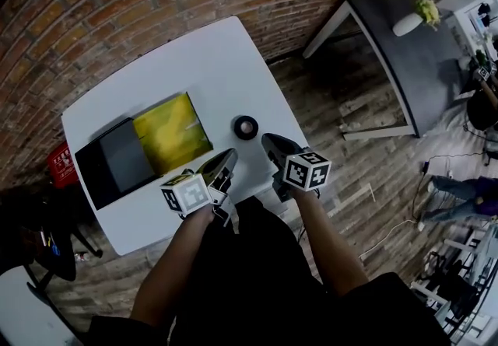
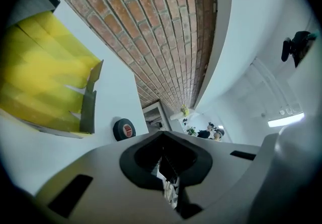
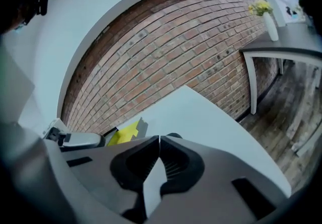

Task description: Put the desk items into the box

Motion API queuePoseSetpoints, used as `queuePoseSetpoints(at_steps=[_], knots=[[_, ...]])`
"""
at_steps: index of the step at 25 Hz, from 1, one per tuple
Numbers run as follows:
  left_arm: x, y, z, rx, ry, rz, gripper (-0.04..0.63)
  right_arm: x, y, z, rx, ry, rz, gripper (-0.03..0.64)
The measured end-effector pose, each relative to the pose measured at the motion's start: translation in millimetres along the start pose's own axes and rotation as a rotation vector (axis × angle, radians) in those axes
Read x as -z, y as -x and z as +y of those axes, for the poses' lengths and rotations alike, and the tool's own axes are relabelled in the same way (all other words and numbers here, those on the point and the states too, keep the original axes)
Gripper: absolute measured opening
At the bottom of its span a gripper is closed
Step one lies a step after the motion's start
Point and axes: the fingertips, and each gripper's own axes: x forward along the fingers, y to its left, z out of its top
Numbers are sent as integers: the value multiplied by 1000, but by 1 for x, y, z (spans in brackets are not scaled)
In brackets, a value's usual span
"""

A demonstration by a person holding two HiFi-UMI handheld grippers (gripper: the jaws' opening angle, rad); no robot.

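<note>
The tape roll (image 1: 246, 127) lay flat on the worktop (image 1: 218, 57), just ahead of your right tongs (image 1: 269, 139) and nearer them than your left tongs (image 1: 230, 154). Both pairs were closed and empty. The box (image 1: 171, 133) sat left of the roll.

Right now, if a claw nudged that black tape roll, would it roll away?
The tape roll lies flat on the white table, so a push would probably slide it, not roll it. Its thick ring looks stiff enough to pinch without squashing. Set on edge, it could well roll.
</note>
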Motion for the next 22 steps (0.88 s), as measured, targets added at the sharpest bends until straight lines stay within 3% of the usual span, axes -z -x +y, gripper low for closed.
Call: queuePoseSetpoints(at_steps=[4, 7, 9, 13, 22], knots=[[5, -4, 12, -24, -6, 9, 11, 5, -15, -7, 50, 203, 73, 29], [4, -5, 17, -44, -2, 6, 11, 15, -28, -9, 70, 368, 155, 161], [3, -4, 19, -56, 0, 5, 11, 21, -37, -11, 76, 435, 202, 207], [2, 1, 25, -76, 7, -5, 11, 30, -54, -13, 70, 549, 260, 281], [3, 5, 31, -99, 16, -10, 11, 37, -77, -8, 39, 664, 317, 336]])
